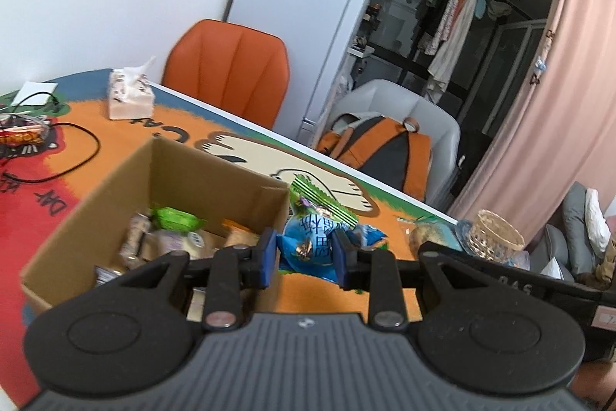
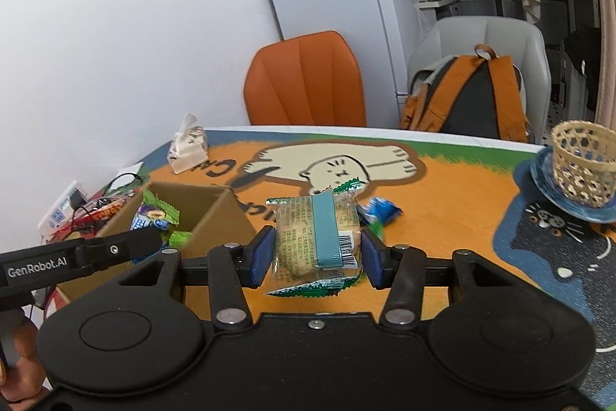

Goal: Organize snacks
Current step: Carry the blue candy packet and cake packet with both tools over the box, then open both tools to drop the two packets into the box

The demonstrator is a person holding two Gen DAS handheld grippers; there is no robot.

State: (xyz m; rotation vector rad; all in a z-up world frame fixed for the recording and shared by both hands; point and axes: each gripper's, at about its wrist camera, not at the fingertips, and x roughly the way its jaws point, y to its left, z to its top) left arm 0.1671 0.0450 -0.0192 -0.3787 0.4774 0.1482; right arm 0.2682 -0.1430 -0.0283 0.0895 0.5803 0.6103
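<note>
left tool is clamped on a blue snack bag right beside the cardboard box edge, above bare orange bench. right tool pinches a clear biscuit pack. only the right view shows the wicker basket clearly.

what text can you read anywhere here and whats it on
"GenRobot.AI": side of the left gripper, in the right wrist view.
"CAT", upside down: table mat.
Chinese print on the blue snack packet: unclear.
Fine print and barcode on the clear snack packet: too small.
Red snack bag: blurred.
</note>
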